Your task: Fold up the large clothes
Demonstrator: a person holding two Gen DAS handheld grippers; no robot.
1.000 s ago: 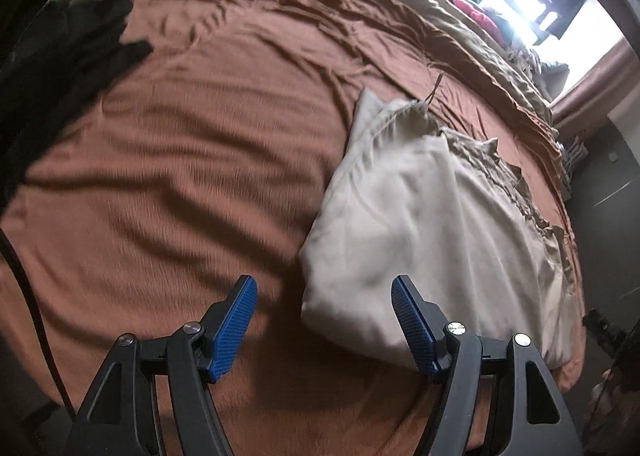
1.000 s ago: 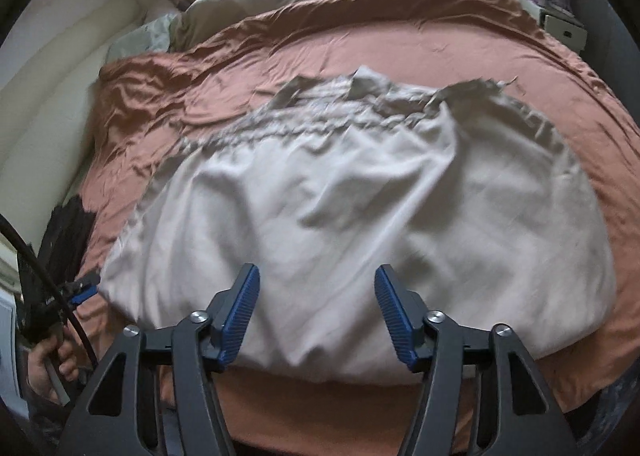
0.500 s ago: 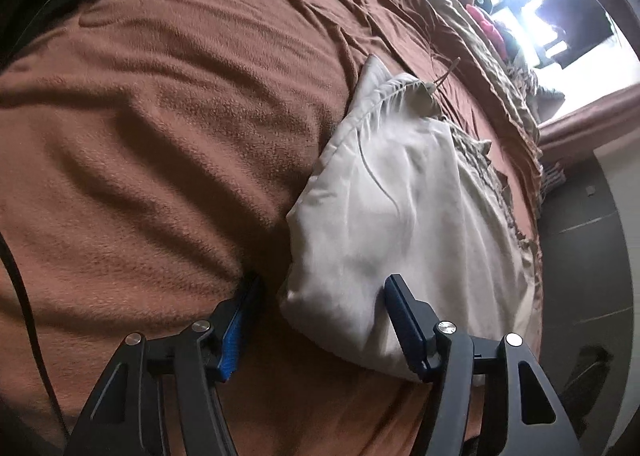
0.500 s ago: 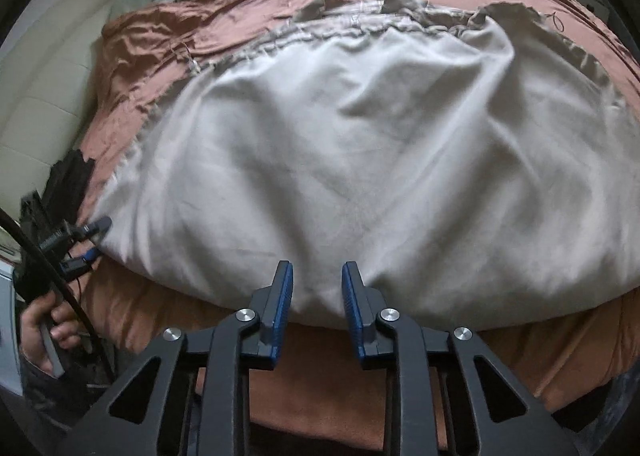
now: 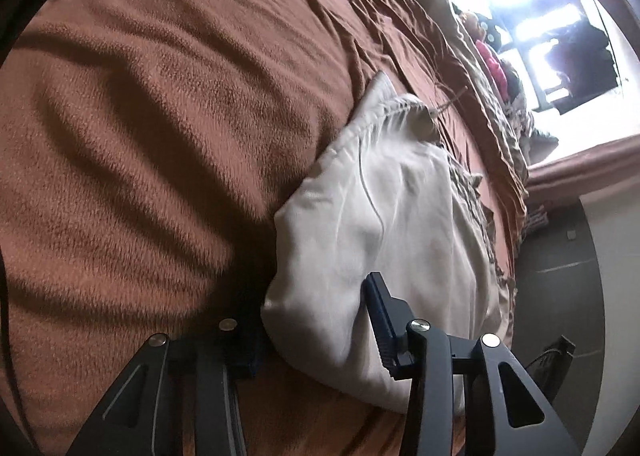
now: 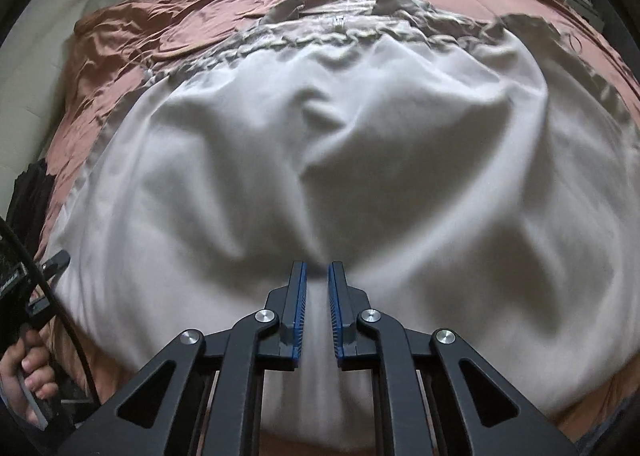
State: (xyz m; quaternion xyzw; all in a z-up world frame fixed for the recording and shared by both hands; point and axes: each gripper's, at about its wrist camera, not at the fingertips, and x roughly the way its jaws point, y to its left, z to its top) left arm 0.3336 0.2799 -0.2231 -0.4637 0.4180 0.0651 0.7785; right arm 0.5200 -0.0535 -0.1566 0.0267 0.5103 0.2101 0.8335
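A large cream garment [image 6: 360,160] with a gathered, ruffled far edge lies spread on a brown blanket [image 6: 120,36]. My right gripper [image 6: 317,276] is shut on the garment's near edge, and the cloth puckers into folds that run from the pinch. In the left wrist view the same garment [image 5: 384,216] shows from its left corner. My left gripper [image 5: 312,320] is still open around that corner: the right finger [image 5: 380,312] lies on top of the cloth and the left finger is mostly hidden under its edge.
The brown blanket [image 5: 160,136] covers the bed. A beige duvet [image 5: 472,68] and bright clothes lie at the far end by a window [image 5: 540,24]. A dark item [image 6: 28,200] lies at the bed's left edge. A hand [image 6: 24,376] holds the left gripper's handle.
My right gripper has closed on the garment's near edge and the cloth has bunched up. My left gripper has moved down onto the left corner, its fingers now astride the cloth.
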